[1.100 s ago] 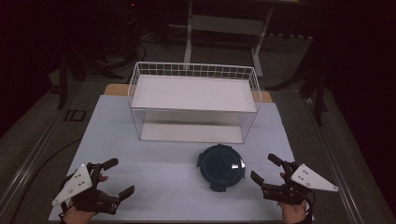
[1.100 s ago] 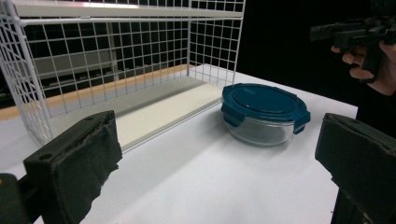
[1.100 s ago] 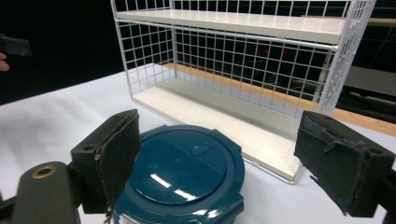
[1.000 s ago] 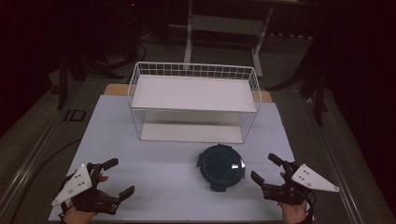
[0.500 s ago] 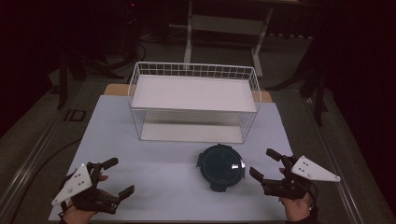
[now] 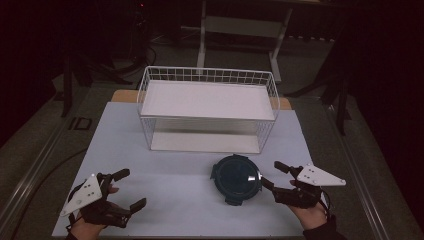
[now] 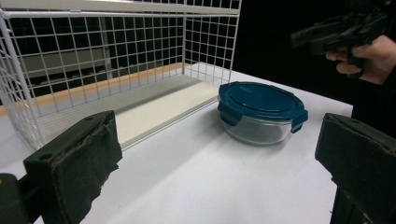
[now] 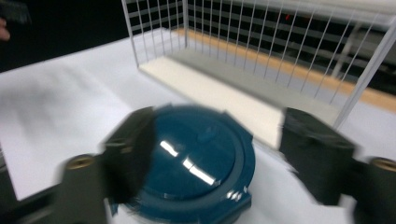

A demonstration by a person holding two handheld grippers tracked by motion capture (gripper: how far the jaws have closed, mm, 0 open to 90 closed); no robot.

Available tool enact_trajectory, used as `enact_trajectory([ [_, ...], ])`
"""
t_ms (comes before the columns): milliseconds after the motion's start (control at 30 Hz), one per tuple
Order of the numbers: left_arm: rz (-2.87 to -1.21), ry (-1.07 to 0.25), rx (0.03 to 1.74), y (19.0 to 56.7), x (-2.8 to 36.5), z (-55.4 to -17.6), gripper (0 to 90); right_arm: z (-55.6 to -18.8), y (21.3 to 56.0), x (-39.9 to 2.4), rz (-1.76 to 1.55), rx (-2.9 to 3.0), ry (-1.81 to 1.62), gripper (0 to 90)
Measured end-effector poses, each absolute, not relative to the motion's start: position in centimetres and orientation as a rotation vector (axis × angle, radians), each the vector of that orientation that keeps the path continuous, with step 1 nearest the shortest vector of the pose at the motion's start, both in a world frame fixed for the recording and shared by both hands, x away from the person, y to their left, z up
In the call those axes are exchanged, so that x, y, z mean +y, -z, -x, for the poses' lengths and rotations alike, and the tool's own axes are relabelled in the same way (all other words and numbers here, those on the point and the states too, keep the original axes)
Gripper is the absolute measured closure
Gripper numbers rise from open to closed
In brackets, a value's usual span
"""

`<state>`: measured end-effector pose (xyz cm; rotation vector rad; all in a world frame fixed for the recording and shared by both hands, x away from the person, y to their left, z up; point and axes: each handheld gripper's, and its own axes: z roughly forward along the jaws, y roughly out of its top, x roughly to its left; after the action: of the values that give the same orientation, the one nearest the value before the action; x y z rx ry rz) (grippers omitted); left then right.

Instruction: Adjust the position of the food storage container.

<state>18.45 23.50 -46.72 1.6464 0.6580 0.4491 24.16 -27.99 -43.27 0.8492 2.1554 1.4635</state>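
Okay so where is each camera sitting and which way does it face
High view: above the person's side, looking forward and down on the table; both hands, left gripper, right gripper.
Left gripper view: low, facing the lidded glass container; own open jaws.
Right gripper view: just above that container; own jaws.
All share the wire rack.

Overall light: dim room, the surroundings nearly black; the white counter [image 6: 190,185] is the one bright patch in the high view.
Source: from above, judging by the pale top of the wire basket [image 6: 207,100].
Shadows: soft, faint, gathering under the basket and close round the container [image 6: 236,179].
Glare: bright streaks on the blue lid [image 8: 196,163] in the right gripper view.
Blur: right gripper view smeared, its jaws and lid edges soft.
Sharpness: left gripper view crisp on the container, near jaws slightly soft.
Colour: reddish cast at the dark edges.
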Motion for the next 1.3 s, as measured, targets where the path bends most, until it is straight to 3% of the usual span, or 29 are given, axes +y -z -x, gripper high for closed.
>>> enact_trajectory([
  [233,-1.657,-0.447,0.648,46.7,23.3,-18.4,0.3,-24.5,45.6,-28.5,-0.889,2.252,-1.403,64.0],
  [500,-1.663,-0.446,0.64,46.8,23.2,-18.4,0.3,-24.1,47.9,-28.7,-0.923,2.358,-1.347,89.0],
  [900,-1.67,-0.441,0.637,46.9,23.2,-18.5,0.3,-24.1,49.8,-28.4,-0.947,2.457,-1.3,90.0],
  [1300,-1.669,-0.444,0.634,46.8,23.1,-18.4,0.3,-25.4,49.6,-28.8,-0.951,2.435,-1.318,90.0],
])
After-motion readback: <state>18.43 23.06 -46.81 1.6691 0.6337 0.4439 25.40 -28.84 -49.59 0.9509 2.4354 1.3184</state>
